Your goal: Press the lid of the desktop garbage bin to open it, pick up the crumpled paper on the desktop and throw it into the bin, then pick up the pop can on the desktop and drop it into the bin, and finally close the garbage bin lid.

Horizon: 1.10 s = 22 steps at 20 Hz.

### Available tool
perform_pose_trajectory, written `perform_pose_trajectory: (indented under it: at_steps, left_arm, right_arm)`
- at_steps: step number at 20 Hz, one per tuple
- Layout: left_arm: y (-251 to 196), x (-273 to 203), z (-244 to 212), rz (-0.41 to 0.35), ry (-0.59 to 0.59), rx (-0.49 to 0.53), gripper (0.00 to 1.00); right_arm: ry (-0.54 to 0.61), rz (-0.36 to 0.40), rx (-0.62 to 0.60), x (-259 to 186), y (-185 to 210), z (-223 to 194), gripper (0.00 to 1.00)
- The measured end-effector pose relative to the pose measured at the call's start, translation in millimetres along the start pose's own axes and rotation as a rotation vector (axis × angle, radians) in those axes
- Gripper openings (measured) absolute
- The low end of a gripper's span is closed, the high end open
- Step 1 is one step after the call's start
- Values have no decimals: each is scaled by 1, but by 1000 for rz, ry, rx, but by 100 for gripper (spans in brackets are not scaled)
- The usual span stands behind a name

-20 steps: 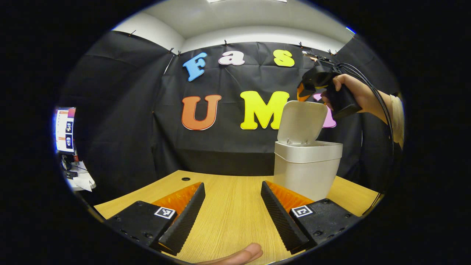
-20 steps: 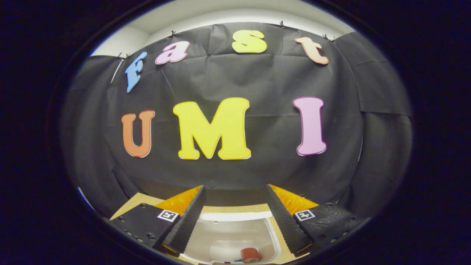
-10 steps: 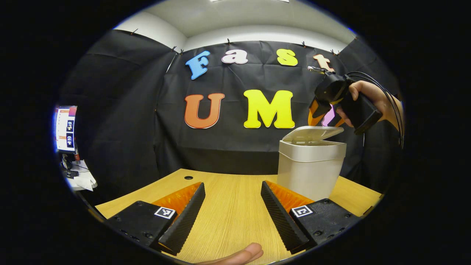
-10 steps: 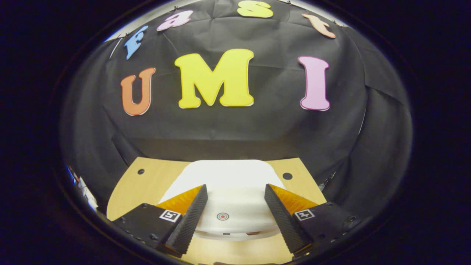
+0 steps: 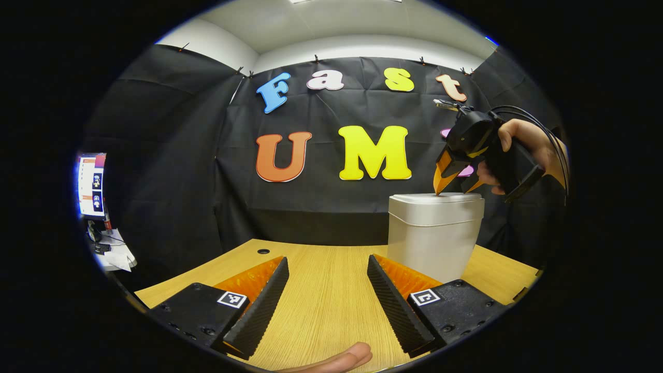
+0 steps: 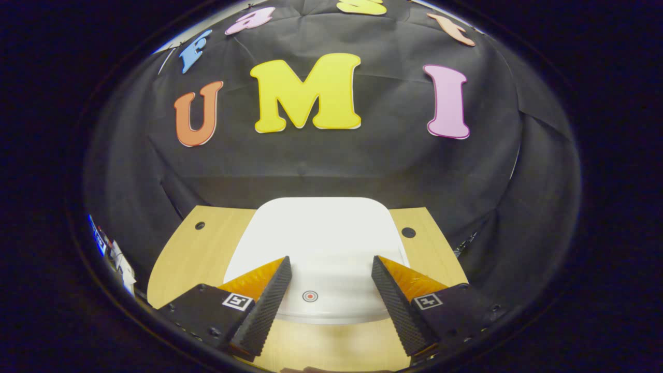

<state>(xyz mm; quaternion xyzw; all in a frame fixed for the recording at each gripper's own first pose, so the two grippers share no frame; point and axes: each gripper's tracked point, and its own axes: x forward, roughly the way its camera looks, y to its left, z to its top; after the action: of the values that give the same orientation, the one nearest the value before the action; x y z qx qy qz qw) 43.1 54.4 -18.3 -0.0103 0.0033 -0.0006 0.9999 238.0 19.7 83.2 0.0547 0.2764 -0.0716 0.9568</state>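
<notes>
The right tongs [image 6: 330, 272] are pressing, spread apart, on the bin's closed lid [image 6: 316, 228]. The left tongs [image 5: 327, 269] are hovering apart over the desk [image 5: 321, 300]

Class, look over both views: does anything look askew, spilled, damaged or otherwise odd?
Nothing stands out. The bin stands upright on the table with its lid flat. The right gripper sits at the lid, jaws open.

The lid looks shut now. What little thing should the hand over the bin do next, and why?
Probably lift the right gripper straight up off the lid. In the left gripper view the lid lies flat on the bin, with the gripper's tips at its top and jaws open, holding nothing. No paper or can is seen on the desk, so the job looks done.
</notes>
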Motion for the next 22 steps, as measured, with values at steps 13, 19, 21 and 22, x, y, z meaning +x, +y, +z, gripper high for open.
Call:
perform_pose_trajectory:
  at_steps: [13,19,21,22]
  left_arm:
    - [-13,10,-20,-3,57,-5,99]
    - [-28,9,-12,-4,2,23,98]
    - [-32,10,-14,5,9,24,98]
    - [-33,10,-15,12,11,33,98]
  right_arm:
    - [-301,42,-25,4,-1,-12,99]
    - [-528,93,4,-3,-2,-11,96]
    - [-572,82,-6,-13,-8,-18,96]
    - [-588,90,-10,-22,-10,-23,96]
